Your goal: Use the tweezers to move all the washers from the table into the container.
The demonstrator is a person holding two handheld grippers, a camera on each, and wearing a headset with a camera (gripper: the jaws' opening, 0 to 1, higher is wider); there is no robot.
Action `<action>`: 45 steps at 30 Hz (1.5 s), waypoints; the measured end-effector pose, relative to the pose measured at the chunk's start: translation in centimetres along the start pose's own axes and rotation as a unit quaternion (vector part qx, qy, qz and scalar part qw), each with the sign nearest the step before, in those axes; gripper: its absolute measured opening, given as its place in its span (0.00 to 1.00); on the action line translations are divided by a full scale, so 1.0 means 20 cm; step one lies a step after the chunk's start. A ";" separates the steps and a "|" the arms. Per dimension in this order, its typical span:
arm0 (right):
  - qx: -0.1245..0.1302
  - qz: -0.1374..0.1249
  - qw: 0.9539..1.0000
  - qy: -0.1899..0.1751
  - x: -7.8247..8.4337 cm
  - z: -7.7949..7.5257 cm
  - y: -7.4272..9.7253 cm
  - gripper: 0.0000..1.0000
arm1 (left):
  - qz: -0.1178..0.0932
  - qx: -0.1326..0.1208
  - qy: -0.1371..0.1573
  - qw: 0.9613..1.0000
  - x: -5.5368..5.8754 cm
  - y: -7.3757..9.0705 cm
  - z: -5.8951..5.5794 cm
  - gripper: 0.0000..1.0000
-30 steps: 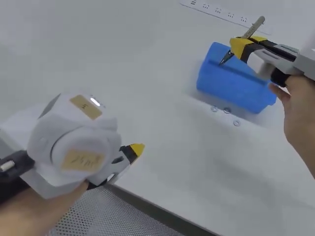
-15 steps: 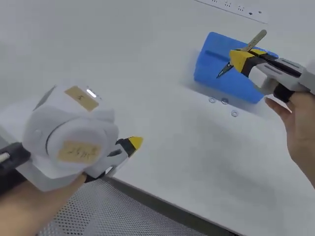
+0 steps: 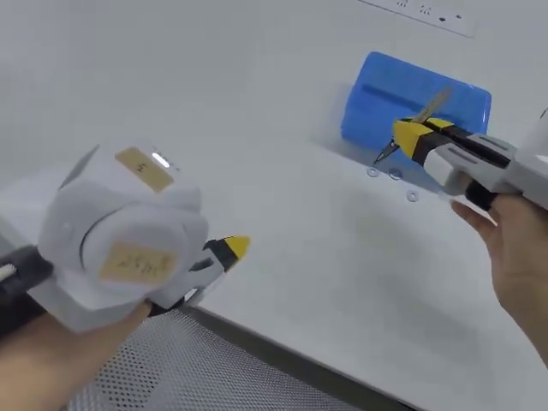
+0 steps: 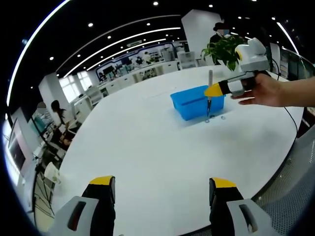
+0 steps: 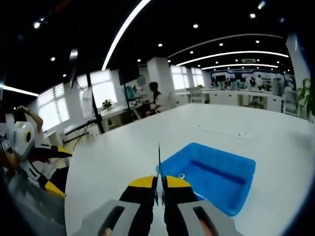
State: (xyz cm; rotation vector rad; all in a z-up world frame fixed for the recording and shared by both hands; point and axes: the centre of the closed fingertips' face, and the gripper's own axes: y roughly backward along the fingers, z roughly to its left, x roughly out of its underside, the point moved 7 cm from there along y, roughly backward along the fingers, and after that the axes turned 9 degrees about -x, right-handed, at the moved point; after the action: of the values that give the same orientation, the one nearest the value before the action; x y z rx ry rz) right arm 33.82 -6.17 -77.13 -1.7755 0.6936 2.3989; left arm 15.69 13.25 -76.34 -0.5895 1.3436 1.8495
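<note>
Right gripper [image 3: 408, 139] clamps slim metal tweezers [image 3: 387, 151] near three ring washers [image 3: 395, 175], blue rectangular bin [image 3: 385, 81] beyond; left gripper [image 4: 162, 182] gapes.

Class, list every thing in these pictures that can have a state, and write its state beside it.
Left gripper: open, holding nothing.
Right gripper: shut on the tweezers.
Tweezers: tips pointing down near the washers.
Washers: three lying on the table beside the container, not yet moved.
Container: upright, open-topped, with one small ring inside, likely a washer.
</note>
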 end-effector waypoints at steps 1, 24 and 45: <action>0.000 0.003 1.000 0.001 0.01 0.00 0.00 0.03 | 0.000 0.000 0.000 1.000 0.00 0.00 0.00 0.79; 0.008 0.013 0.999 0.036 0.07 0.00 -0.04 0.03 | 0.004 -0.001 -0.003 1.000 0.00 0.00 0.00 0.79; 0.030 0.045 0.996 0.069 0.07 0.04 -0.07 0.02 | -0.001 0.005 -0.002 1.000 0.00 0.00 -0.01 0.79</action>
State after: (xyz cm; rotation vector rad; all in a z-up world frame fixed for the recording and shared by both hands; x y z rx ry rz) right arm 33.12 -4.89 -78.70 -1.9408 0.8695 2.2986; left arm 15.62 13.13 -76.36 -0.5825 1.3483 1.8407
